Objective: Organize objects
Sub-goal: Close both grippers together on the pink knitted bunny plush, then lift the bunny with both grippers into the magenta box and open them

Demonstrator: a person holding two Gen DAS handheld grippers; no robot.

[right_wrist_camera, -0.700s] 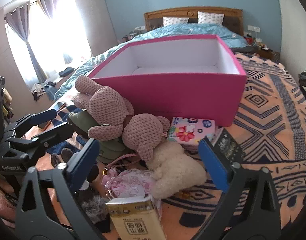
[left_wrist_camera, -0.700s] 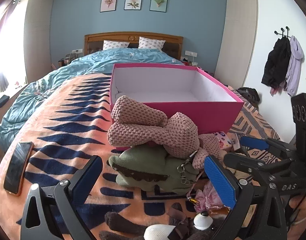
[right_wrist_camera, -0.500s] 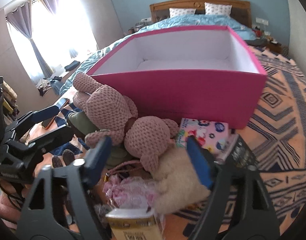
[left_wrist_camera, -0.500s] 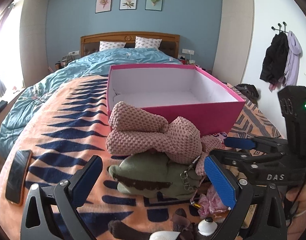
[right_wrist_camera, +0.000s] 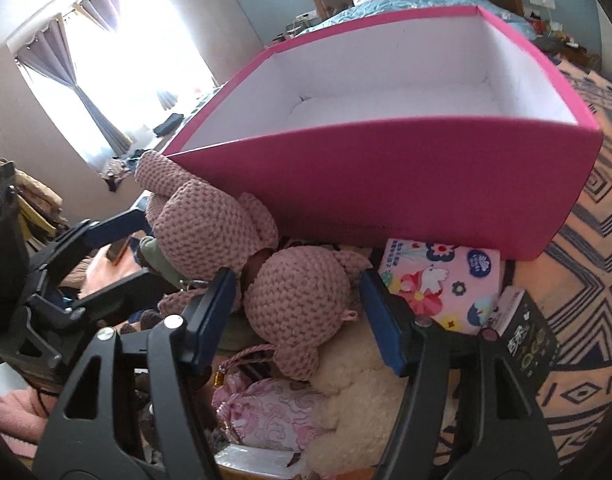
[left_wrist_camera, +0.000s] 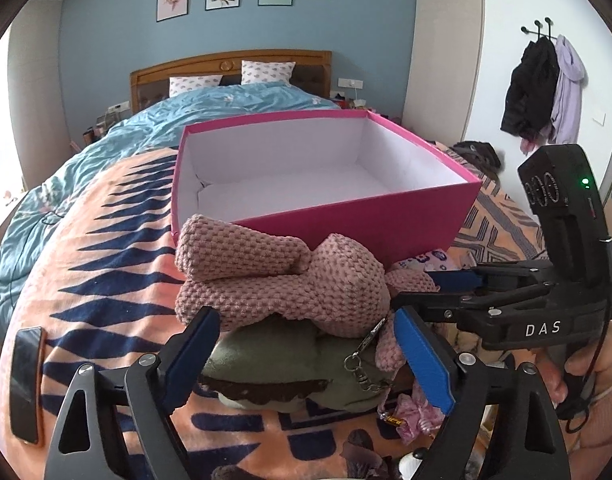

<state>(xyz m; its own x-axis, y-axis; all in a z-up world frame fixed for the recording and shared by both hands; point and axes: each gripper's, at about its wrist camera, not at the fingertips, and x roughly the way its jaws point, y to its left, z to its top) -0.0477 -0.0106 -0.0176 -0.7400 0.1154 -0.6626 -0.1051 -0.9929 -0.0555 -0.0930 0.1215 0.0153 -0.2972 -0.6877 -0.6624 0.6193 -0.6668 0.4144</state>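
Note:
A pink knitted bunny [left_wrist_camera: 282, 280] lies on a green plush [left_wrist_camera: 290, 364] in front of the empty pink box [left_wrist_camera: 346, 220] on the bed. My left gripper [left_wrist_camera: 306, 356] is open, its jaws on either side of the green plush, just under the bunny's ears and head. My right gripper [right_wrist_camera: 298, 312] is open with its jaws around the bunny's body [right_wrist_camera: 298, 288]; it also shows in the left wrist view [left_wrist_camera: 446, 292], coming in from the right. The box [right_wrist_camera: 426, 184] stands right behind the bunny.
A flowery tissue pack [right_wrist_camera: 438, 284], a dark carton [right_wrist_camera: 526, 340], a cream fluffy toy [right_wrist_camera: 358, 412] and a pink drawstring pouch [right_wrist_camera: 266, 404] lie by the box. A phone [left_wrist_camera: 24, 380] lies on the blanket at the left. Coats [left_wrist_camera: 542, 88] hang on the right wall.
Both grippers have moved forward to the bunny. The right gripper's jaws have narrowed and now stand around the bunny's body. The left gripper has come in under the bunny.

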